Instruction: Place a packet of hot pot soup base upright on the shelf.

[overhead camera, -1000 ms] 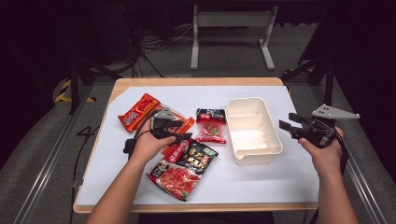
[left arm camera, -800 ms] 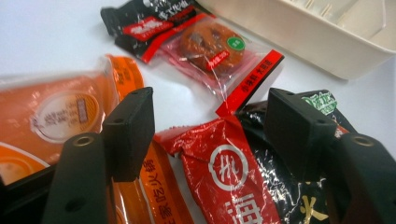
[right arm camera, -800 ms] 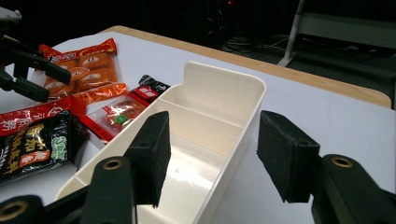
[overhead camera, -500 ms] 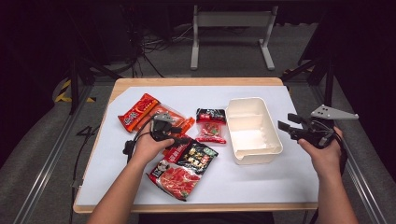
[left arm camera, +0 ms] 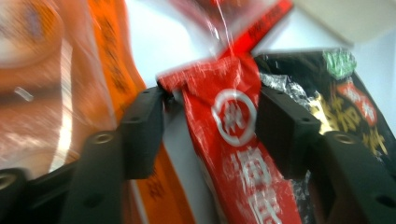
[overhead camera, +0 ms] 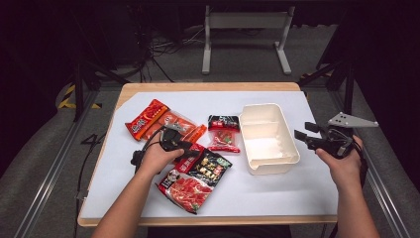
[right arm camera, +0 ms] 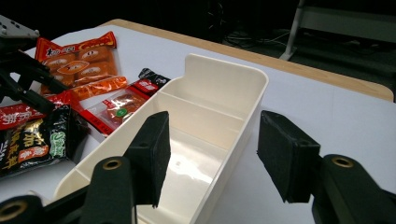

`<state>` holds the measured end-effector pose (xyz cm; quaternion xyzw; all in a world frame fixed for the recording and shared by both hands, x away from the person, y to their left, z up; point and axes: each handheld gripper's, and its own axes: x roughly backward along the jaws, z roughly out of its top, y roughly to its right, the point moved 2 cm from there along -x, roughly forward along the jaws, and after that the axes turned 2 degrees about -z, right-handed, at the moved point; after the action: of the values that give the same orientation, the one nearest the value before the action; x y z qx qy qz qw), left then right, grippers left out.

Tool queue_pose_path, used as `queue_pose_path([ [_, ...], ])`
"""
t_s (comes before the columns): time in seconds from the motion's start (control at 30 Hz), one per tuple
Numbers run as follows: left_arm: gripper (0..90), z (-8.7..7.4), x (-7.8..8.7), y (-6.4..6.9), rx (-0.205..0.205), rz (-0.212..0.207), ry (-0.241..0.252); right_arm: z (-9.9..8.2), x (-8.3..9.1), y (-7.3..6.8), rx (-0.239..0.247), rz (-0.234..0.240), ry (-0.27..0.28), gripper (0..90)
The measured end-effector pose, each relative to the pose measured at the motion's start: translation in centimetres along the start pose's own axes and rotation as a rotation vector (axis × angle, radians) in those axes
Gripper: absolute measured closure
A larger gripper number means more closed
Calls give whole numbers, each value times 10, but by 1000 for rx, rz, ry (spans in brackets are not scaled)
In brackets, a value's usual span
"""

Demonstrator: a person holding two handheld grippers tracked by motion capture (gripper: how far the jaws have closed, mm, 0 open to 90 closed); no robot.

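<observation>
Near-left on the worktop (overhead camera: pixel 297 198), left claw (left arm camera: pixel 210 121) has just been closing around the red sauce packet's (left arm camera: pixel 233 140) top edge; pads look about touching, blurred. Packet: light, floppy, slick film, so pinch the seam. Right claw (right arm camera: pixel 212 154) hangs unclenched, empty, beside the white bin (overhead camera: pixel 267 136).

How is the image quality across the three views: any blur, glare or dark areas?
High view: table evenly lit, surroundings dark, the white tray sharp. Left gripper view: close and soft, the orange packet smeared and glary, the red packet between the left tongs readable. Right gripper view: tray crisp, sheen on its floor, background black.
</observation>
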<state>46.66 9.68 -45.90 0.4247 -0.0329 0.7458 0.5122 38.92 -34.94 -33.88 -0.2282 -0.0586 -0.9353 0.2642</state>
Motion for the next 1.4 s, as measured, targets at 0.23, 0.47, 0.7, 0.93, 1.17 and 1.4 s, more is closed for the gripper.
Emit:
queue_pose_path([
  [0.23,557,-1,1,-1,14,37,3,0,-2,-1,5,-1,-6,449],
  [0.47,743,-4,1,-3,144,-21,14,0,-4,-1,7,-12,-16,449],
  [0.7,843,-3,3,-1,150,-22,24,1,-2,-1,9,-16,-10,450],
  [0.93,858,-1,6,2,141,-14,32,2,-2,-1,6,-16,-8,453],
  [1.17,864,2,13,9,111,-17,57,3,0,-1,5,-17,-5,457],
  [1.4,866,5,25,18,76,-38,103,5,0,-3,5,-15,4,456],
])
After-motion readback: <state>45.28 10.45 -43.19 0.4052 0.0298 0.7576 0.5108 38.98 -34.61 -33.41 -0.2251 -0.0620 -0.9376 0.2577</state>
